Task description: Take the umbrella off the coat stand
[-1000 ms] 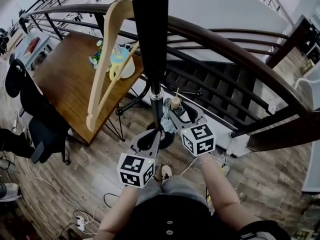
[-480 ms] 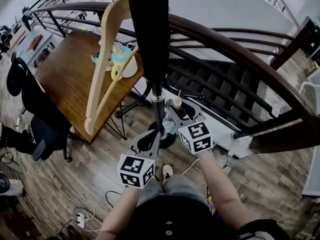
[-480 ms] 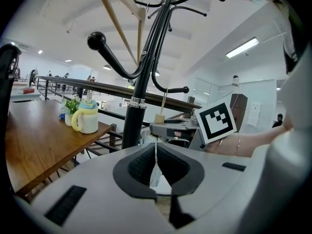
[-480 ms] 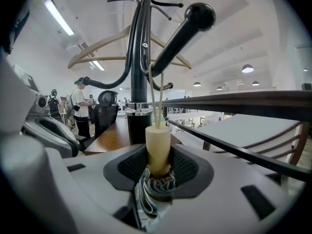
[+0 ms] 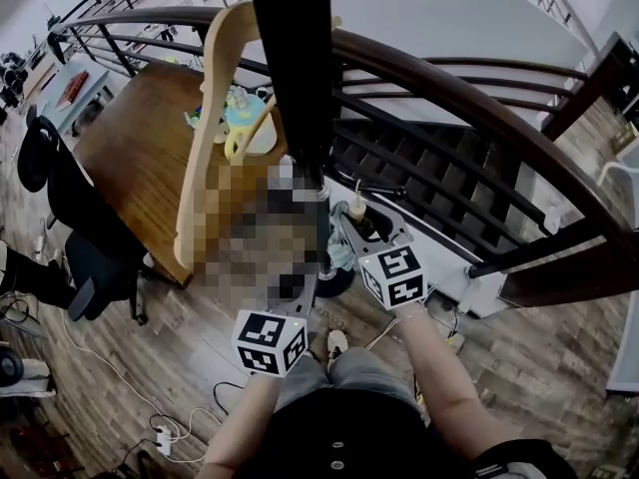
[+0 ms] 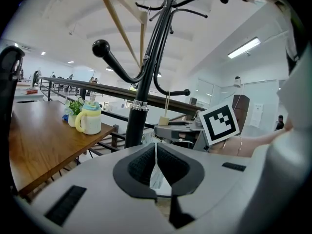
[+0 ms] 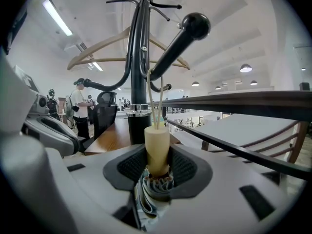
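A black coat stand rises in front of me. The folded umbrella's cream handle hangs by a thin cord from a ball-tipped hook. My right gripper is shut on that handle, with pleated fabric bunched just below the pads. To the left, my left gripper points at the pole's lower part. Its jaws are shut. A strip of pale fabric shows in the slit under the tips, and I cannot tell whether it is pinched.
A wooden hanger hangs on the stand's left side. Behind it are a wooden table with a mug and a black chair. A dark curved railing runs behind the stand. Cables lie on the floor.
Both grippers stay by the pole. The right jaws look a little closer round the cream handle than a second ago.
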A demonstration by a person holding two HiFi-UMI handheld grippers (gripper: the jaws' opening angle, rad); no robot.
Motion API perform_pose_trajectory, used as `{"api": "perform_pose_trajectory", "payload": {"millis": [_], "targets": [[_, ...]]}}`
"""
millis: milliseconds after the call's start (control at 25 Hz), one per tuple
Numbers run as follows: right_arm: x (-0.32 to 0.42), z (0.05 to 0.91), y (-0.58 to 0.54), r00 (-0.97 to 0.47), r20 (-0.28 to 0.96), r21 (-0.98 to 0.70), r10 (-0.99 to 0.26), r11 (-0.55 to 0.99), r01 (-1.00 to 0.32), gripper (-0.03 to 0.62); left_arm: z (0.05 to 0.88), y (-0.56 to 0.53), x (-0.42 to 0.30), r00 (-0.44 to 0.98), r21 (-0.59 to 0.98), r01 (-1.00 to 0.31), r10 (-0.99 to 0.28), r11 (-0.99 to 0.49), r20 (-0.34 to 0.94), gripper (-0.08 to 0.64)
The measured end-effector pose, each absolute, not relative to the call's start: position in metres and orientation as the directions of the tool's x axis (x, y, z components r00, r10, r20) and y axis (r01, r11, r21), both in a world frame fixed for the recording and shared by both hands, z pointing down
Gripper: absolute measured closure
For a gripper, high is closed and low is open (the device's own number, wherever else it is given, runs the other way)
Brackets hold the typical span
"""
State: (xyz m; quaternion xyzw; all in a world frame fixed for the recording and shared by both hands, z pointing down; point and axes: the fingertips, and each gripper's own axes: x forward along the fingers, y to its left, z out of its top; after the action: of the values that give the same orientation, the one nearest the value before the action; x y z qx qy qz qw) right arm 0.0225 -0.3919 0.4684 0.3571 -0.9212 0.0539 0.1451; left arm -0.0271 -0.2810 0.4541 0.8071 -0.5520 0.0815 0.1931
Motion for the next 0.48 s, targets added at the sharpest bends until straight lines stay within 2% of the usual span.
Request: {"api": "perform_pose_trajectory", "payload": {"millis": [480], "targets": [[0.028,0.435,-0.384,-0.705,0.231,0.002,-0.671,0.724,-0.689,0.446,0.442,-0.278,-0.024,0.400,0.195,-0.915,-0.858,-0.354,0.321,0.537]]}}
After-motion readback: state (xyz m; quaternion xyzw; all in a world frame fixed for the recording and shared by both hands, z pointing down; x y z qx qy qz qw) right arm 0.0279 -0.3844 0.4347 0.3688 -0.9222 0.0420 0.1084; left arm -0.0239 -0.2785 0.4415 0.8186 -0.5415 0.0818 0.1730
